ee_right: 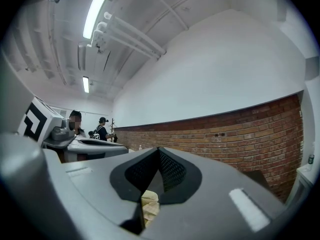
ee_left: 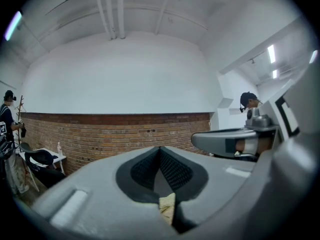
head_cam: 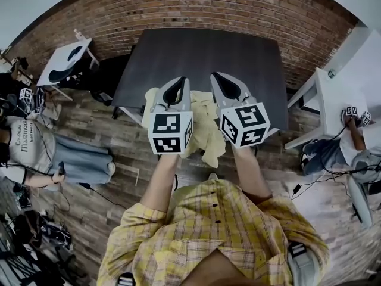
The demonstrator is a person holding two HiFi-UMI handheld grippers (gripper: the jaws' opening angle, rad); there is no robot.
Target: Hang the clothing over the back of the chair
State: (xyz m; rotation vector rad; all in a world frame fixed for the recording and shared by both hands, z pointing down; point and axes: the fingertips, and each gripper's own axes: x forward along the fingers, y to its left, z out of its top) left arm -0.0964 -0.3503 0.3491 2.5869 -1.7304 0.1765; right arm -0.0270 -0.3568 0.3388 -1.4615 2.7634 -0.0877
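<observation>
Right now I have both grippers raised side by side over the near edge of the dark table (head_cam: 202,52), and the pale yellow clothing (head_cam: 207,130) hangs between and below them.

The left gripper (head_cam: 177,91) is clenched on the cloth. Its own view shows the jaws pressed together with a fold of yellow fabric (ee_left: 167,206) pinched at their base. The right gripper (head_cam: 228,89) grips the same way, with a wad of cloth (ee_right: 149,204) caught low between its closed jaws.

The held edge runs left to right from one gripper to the other, and the rest drapes down toward me. Neither gripper looks nearer the far side.

I cannot pick out the chair's back for certain. I judge I must find it before carrying the held edge over it.
</observation>
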